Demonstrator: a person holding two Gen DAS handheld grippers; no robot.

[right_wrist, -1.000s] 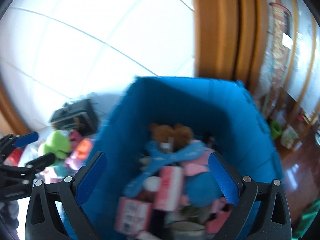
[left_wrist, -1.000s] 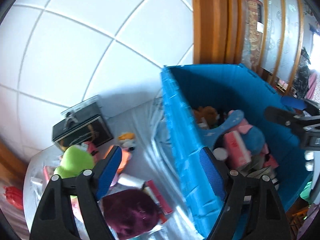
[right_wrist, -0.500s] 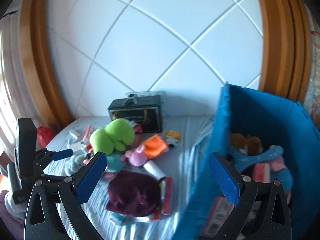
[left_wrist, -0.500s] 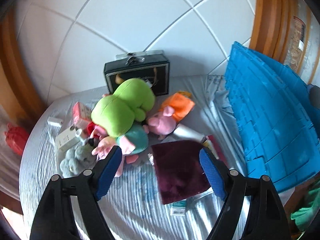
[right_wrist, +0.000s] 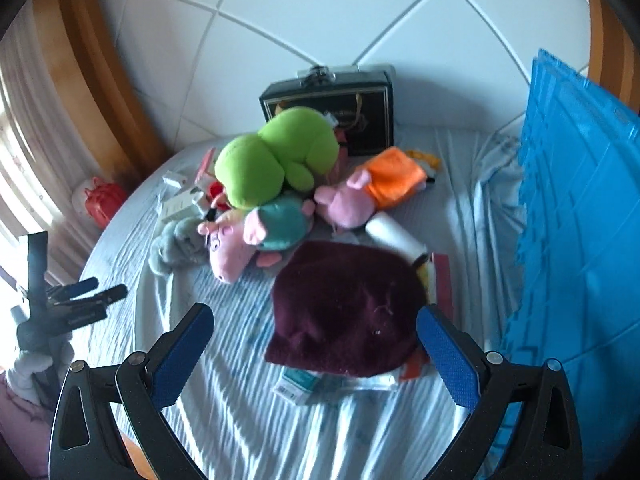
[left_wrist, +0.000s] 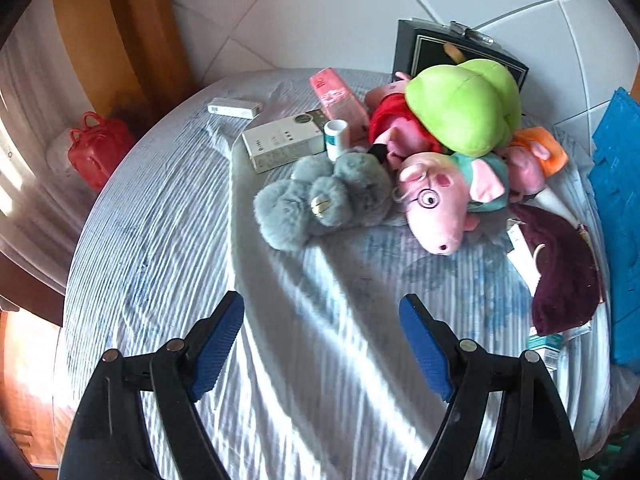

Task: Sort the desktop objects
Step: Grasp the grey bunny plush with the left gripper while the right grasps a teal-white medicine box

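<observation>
A heap of toys lies on the round table with a striped cloth [left_wrist: 168,240]: a green plush [left_wrist: 464,108], a pink pig with glasses [left_wrist: 440,204], a grey plush [left_wrist: 324,200], an orange-dressed pig [right_wrist: 376,188] and a maroon cloth [right_wrist: 344,304]. My left gripper [left_wrist: 322,344] is open and empty, short of the grey plush. My right gripper [right_wrist: 314,352] is open and empty, just short of the maroon cloth. The left gripper also shows at the left in the right wrist view [right_wrist: 96,292].
A blue crate [right_wrist: 580,216] stands at the table's right edge. A black gift box [right_wrist: 332,108] stands against the tiled wall. Small boxes [left_wrist: 280,142], a pink pack [left_wrist: 338,96] and a white bottle [left_wrist: 336,138] lie at the left of the heap. A red bag [left_wrist: 96,148] sits beyond the table.
Both grippers have swung left, away from the blue crate, and now face the toy heap on the table. Both stay open and empty.
</observation>
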